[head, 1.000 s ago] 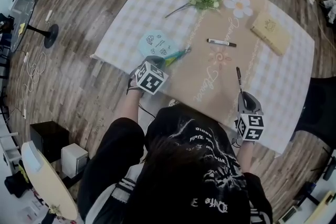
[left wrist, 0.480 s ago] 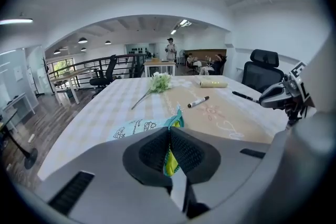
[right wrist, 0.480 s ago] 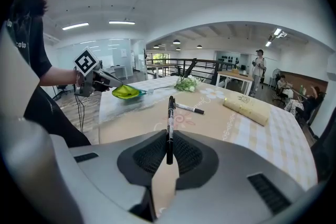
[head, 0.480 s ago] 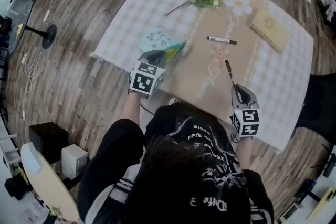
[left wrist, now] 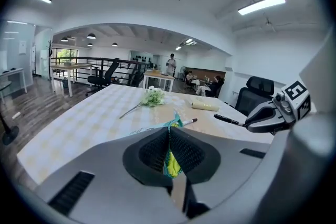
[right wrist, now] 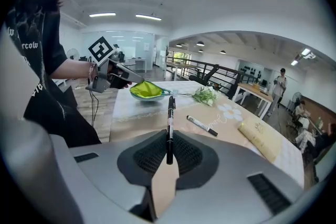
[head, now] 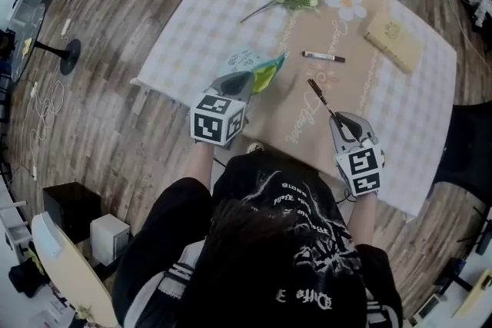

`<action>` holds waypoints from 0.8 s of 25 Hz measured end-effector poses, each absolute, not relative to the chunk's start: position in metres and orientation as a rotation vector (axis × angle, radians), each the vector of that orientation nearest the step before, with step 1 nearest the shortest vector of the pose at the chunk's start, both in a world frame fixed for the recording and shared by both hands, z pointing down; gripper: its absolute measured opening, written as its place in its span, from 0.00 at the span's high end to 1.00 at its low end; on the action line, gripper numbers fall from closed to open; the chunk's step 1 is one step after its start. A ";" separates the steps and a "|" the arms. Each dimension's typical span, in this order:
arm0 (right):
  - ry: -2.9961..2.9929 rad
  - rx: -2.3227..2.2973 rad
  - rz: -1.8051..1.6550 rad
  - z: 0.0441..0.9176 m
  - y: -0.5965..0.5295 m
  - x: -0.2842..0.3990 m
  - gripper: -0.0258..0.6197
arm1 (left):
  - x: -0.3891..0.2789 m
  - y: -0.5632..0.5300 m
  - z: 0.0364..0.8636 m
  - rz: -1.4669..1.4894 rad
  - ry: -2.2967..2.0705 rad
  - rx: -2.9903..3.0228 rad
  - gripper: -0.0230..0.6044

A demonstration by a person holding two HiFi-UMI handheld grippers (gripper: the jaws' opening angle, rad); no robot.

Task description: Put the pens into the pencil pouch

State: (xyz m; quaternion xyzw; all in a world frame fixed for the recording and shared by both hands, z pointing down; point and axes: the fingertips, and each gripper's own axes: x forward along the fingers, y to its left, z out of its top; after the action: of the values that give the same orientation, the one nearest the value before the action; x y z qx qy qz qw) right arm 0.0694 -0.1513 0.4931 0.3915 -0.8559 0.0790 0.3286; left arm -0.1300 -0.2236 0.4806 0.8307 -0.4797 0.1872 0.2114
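Left gripper (head: 240,82) pinching the pouch (head: 266,74) by its edge (yellow lining showing), right gripper (head: 340,123) clamped on a black pen (head: 320,96) — pointing toward the pouch, second pen (head: 323,57) lying on the table (head: 200,27).

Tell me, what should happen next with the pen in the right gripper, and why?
Probably carry the pen to the pouch and slide its tip into the open mouth. The right gripper is shut on the pen, which points toward the pouch; the left gripper pinches the pouch's edge, yellow lining showing.
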 end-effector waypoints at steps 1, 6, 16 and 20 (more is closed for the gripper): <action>-2.233 0.996 0.184 0.491 -0.152 0.067 0.89 | -0.126 -0.222 0.481 0.510 -1.321 2.308 0.92; -2.184 0.860 0.068 0.483 -0.152 0.053 0.89 | -0.112 -0.214 0.479 0.497 -1.300 2.308 0.92; -2.091 0.694 -0.083 0.486 -0.160 0.025 0.89 | -0.092 -0.206 0.470 0.483 -1.244 2.340 0.92; -2.070 0.652 -0.117 0.487 -0.162 0.018 0.89 | -0.083 -0.200 0.472 0.436 -1.200 2.320 0.92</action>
State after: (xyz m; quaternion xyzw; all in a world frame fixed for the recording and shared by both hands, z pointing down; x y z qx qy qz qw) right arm 0.0175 -0.1618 0.4873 0.2655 -0.8430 -0.0477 0.4654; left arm -0.0831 -0.2001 0.4718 0.8496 -0.4394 0.1595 0.2443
